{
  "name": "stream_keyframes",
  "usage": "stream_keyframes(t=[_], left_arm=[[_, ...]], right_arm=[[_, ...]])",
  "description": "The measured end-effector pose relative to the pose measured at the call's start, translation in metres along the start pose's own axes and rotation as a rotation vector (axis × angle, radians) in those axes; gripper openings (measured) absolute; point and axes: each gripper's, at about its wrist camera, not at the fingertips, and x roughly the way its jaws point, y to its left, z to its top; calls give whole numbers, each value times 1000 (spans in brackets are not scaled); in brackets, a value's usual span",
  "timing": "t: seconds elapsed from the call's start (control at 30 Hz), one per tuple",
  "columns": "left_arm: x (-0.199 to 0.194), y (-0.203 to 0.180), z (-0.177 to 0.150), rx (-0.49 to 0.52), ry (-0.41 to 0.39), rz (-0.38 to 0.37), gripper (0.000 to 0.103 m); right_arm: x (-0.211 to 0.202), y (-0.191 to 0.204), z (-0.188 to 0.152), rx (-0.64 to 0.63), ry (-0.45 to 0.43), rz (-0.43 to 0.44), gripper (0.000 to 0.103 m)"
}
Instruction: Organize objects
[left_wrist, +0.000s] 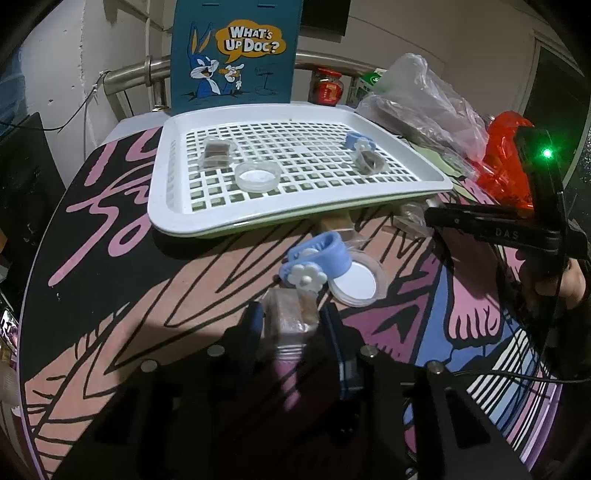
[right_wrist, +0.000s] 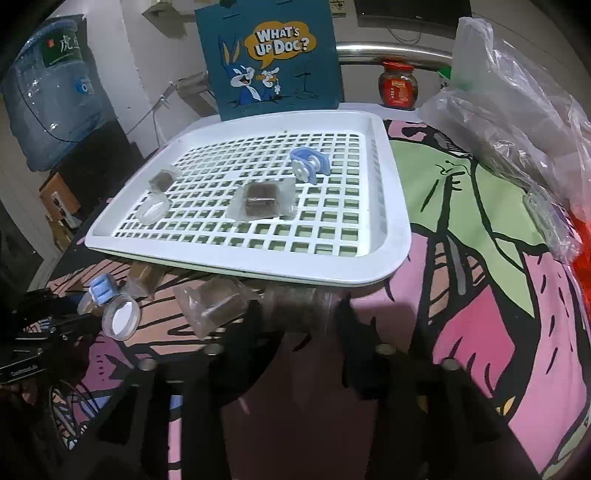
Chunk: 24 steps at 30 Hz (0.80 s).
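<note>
Packet (left_wrist: 291, 314): on printed cloth (left_wrist: 147, 295), pinched by left gripper (left_wrist: 291, 321).
Right gripper (right_wrist: 299, 317): closed on blurred clear thing (right_wrist: 295, 299) at tray (right_wrist: 399, 236) edge.
Room: cartoon box (right_wrist: 273, 62), jar (right_wrist: 397, 86), water bottle (right_wrist: 51, 96) behind.

- You get dim indoor light, brightest on the white slotted plastic tray (left_wrist: 166, 192) at centre frame.
- Your lower frame sinks into near-black shadow in both views.
- Fisheye bending curves the edges; corners go black.
- A green LED (left_wrist: 547, 153) flares at upper right in the left view.
</note>
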Motion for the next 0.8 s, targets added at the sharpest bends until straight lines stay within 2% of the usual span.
stream_keyframes(t=[0.17, 0.4, 0.67, 0.8], left_arm=[[-5, -1, -2, 1, -16, -6, 31], [-23, 0, 1, 1, -89, -23, 31], [-33, -8, 19, 27, -194, -43, 31], [-31, -9, 22, 40, -248, -24, 31]], right_arm=[[-5, 2, -4, -4, -5, 20, 29], [-24, 9, -15, -10, -50, 41, 29], [-51, 40, -13, -109, -196, 78, 29], [-53, 52, -13, -144, -224, 110, 29]])
